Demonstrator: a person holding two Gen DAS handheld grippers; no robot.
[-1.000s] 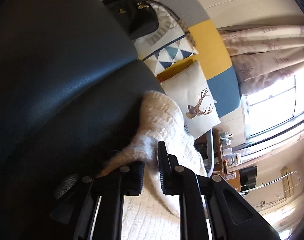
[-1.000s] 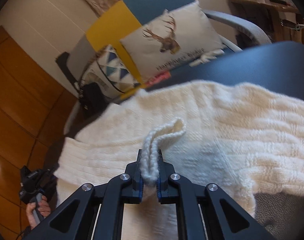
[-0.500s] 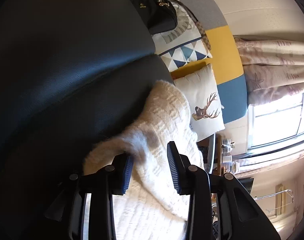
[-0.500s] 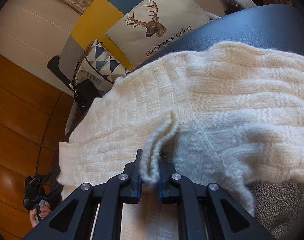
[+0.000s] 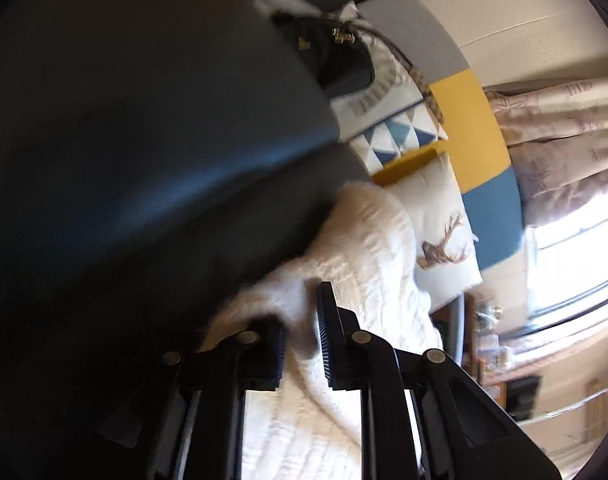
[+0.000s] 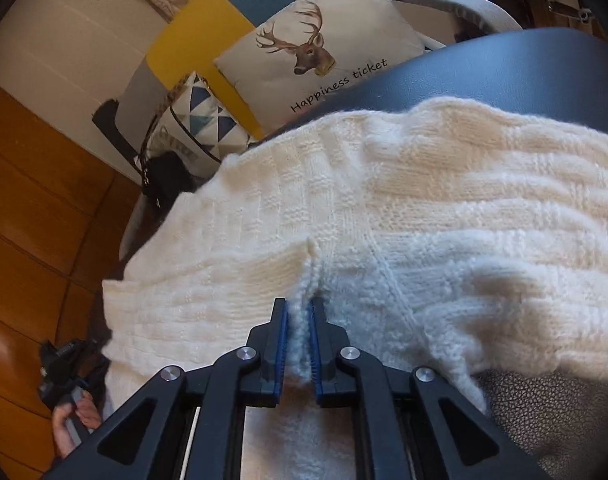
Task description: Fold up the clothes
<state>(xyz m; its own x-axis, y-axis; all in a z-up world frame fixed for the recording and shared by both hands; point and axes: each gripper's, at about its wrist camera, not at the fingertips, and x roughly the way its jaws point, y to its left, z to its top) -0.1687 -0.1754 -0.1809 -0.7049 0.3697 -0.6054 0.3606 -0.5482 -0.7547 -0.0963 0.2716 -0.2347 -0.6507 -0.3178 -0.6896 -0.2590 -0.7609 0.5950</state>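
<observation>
Right wrist view shows the white knit sweater point(image 6: 404, 208) spread over a dark leather seat point(image 6: 504, 68); the right gripper point(image 6: 300, 320) pinches a raised fold of it, jaws nearly closed; the left gripper point(image 5: 304, 320) has just been closing, a bunched edge of sweater point(image 5: 364, 248) between its narrow jaws; behind sits a deer cushion point(image 6: 312, 48).
</observation>
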